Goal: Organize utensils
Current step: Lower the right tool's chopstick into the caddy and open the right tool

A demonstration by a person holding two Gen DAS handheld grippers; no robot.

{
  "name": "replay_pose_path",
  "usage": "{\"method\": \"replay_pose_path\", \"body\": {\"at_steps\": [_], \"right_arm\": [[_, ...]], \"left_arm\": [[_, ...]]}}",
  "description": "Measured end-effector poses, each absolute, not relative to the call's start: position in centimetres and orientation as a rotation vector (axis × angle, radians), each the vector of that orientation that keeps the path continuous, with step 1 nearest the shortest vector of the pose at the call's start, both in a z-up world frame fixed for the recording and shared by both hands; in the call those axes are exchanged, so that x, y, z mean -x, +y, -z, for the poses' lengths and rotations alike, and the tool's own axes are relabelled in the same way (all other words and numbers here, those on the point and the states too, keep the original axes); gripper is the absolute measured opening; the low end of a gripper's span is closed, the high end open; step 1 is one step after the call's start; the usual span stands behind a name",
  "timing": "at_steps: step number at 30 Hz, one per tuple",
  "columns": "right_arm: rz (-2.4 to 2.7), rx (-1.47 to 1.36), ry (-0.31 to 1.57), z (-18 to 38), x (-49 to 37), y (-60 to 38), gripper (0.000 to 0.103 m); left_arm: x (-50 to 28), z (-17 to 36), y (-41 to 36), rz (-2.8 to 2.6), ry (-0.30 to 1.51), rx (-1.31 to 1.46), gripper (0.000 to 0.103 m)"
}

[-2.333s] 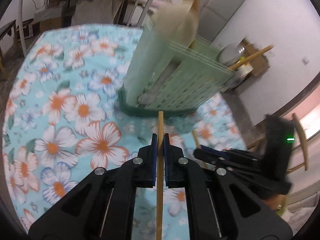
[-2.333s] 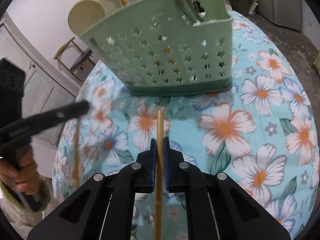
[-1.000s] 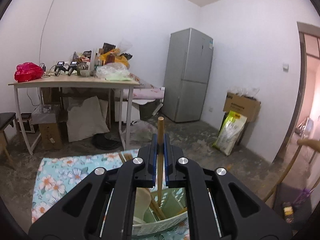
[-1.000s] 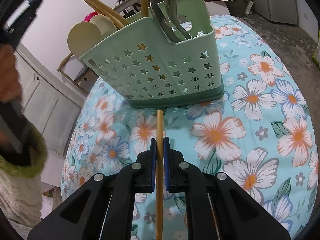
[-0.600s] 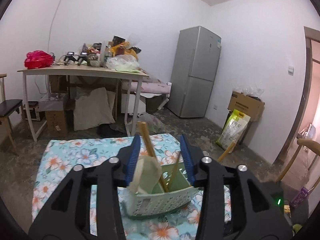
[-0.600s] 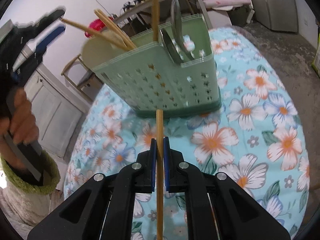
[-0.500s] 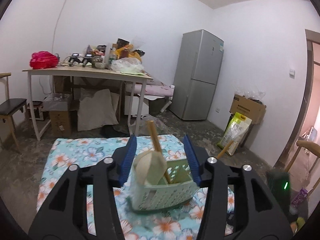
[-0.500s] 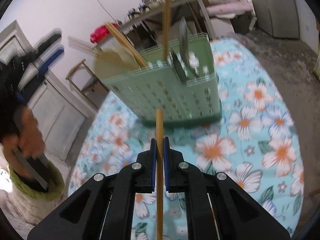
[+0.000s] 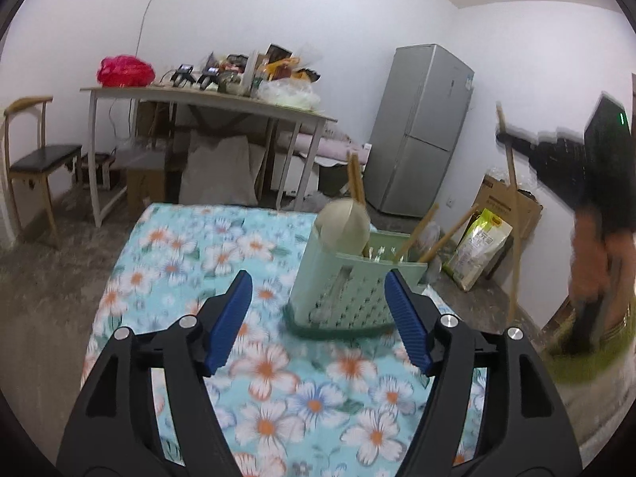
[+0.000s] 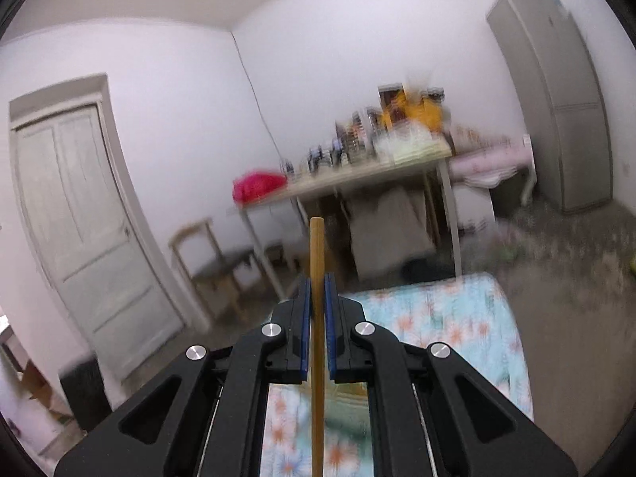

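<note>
Right claw (image 10: 317, 298) raised level, clamping chopstick (image 10: 317, 318)

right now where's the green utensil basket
In the left wrist view the green utensil basket stands on the floral tablecloth, just right of centre, beyond and between the open left tongs, with a pale spoon and wooden chopsticks sticking out.

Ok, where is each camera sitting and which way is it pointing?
Left wrist: on the left gripper, fingers apart, facing the green plastic utensil basket on the floral tablecloth; a hand with the right gripper shows far right.
Right wrist: on the right gripper, clamped on a wooden chopstick, facing the room.
Shared: cluttered table, grey fridge.
</note>
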State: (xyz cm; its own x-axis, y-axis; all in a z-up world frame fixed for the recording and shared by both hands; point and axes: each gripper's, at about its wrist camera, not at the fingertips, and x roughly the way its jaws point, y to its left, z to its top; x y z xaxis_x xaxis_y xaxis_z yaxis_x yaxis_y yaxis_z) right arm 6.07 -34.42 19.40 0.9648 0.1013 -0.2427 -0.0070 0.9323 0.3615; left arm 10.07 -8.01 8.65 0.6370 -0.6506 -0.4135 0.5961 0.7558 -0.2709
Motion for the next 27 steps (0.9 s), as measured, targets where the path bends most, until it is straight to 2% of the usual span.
{"method": "replay_pose_path", "body": {"at_steps": [4, 8, 12, 18, 20, 22, 27], "right_arm": [[0.018, -0.294, 0.105, -21.0, -8.5, -34.1, 0.007], [0.071, -0.26, 0.047, -20.3, -11.4, -33.7, 0.007], [0.125, -0.226, 0.027, -18.9, -13.6, -32.9, 0.007], [0.173, -0.169, 0.107, -15.3, -15.8, -32.2, 0.008], [0.172, -0.18, 0.114, -15.2, -15.5, -32.5, 0.016], [0.176, -0.199, 0.101, -15.5, -14.3, -33.1, 0.034], [0.151, -0.219, 0.069, -16.8, -10.5, -33.6, 0.044]], "left_arm": [[-9.7, -8.0, -7.3, 0.695, 0.523, 0.122, 0.07], [-9.7, -8.1, -6.8, 0.681, 0.527, 0.13, 0.071], [-9.6, -8.2, -6.7, 0.667, 0.523, 0.127, 0.071], [-9.7, -7.9, -6.6, 0.654, 0.526, 0.129, 0.074], [-9.7, -7.8, -6.7, 0.653, 0.528, 0.126, 0.075], [-9.7, -7.7, -6.9, 0.656, 0.53, 0.124, 0.075], [-9.7, -7.8, -7.5, 0.662, 0.53, 0.123, 0.08]]}}
